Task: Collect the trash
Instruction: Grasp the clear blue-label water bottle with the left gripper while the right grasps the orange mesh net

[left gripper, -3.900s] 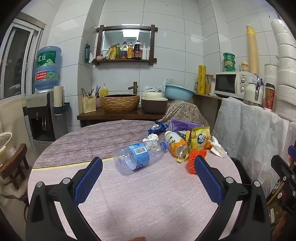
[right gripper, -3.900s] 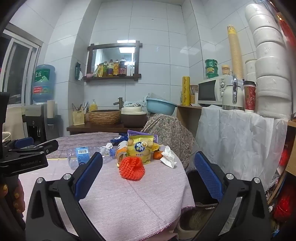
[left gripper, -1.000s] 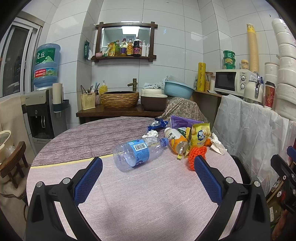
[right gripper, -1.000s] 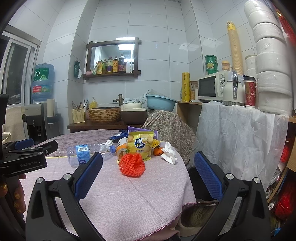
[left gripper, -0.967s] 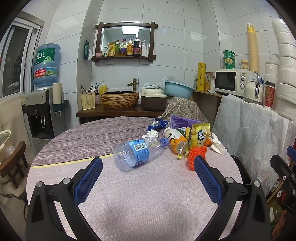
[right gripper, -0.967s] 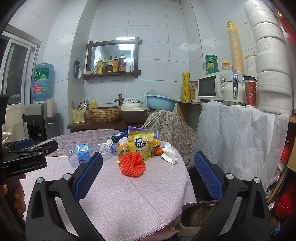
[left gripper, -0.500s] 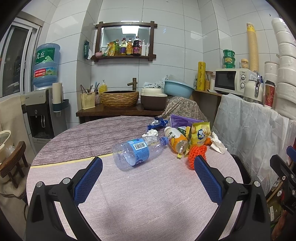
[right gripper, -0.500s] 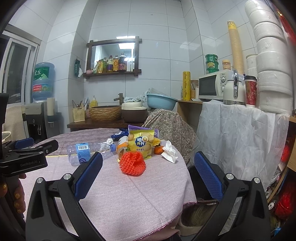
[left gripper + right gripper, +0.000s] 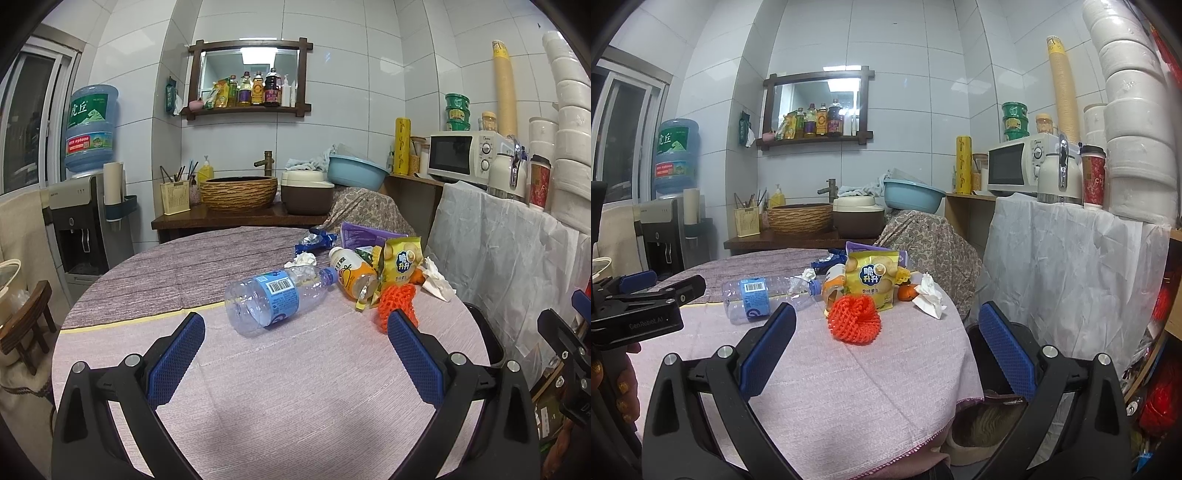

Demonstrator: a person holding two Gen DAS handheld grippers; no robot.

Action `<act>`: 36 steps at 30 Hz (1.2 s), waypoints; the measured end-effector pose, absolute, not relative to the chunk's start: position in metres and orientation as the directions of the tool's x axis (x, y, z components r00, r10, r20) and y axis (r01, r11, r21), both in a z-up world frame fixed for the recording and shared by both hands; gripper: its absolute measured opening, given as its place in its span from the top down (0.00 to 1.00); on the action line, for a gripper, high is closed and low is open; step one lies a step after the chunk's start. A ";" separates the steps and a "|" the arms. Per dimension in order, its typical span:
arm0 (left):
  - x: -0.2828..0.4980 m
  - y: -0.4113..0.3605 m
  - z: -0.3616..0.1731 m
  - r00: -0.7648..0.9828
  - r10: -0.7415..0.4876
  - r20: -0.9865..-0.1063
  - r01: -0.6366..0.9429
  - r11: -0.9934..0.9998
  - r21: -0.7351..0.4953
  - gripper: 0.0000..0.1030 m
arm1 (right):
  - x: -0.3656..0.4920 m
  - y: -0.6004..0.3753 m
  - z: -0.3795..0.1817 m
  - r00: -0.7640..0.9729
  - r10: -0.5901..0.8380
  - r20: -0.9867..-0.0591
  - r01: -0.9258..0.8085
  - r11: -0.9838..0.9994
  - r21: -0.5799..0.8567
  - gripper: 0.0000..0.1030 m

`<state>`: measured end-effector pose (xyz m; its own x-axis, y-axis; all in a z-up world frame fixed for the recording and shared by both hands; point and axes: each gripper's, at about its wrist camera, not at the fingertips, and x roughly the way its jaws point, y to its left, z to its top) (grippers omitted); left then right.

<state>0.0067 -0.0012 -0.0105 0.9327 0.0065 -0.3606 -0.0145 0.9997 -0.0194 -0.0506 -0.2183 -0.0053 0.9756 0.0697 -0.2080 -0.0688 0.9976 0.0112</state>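
Trash lies on a round table (image 9: 295, 406) with a pink cloth: a clear plastic bottle (image 9: 273, 301) on its side, an orange drink bottle (image 9: 351, 277), a yellow snack bag (image 9: 400, 264), an orange foam net (image 9: 397, 301), a crumpled tissue (image 9: 436, 282) and a blue wrapper (image 9: 314, 242). My left gripper (image 9: 295, 332) is open and empty, just short of the clear bottle. My right gripper (image 9: 886, 325) is open and empty, with the orange net (image 9: 855, 319) between its fingers' line of sight; the snack bag (image 9: 873, 278) and clear bottle (image 9: 761, 295) lie beyond.
A dark bin (image 9: 990, 406) stands by the table's right edge, below the tissue (image 9: 929, 295). A white-draped shelf (image 9: 1071, 277) with a microwave (image 9: 1015, 170) is at right. A counter with a basket sink (image 9: 238, 194) is behind. A water dispenser (image 9: 85, 206) stands left.
Both grippers have crept slightly nearer the table and trash. Nothing was gripped or moved; both stay open.
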 end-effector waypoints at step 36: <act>0.201 0.012 -0.026 0.582 -0.066 -0.811 0.414 0.882 0.225 0.05 | 0.186 -0.163 -0.068 0.614 0.309 -0.726 -0.315 0.940 0.134 0.41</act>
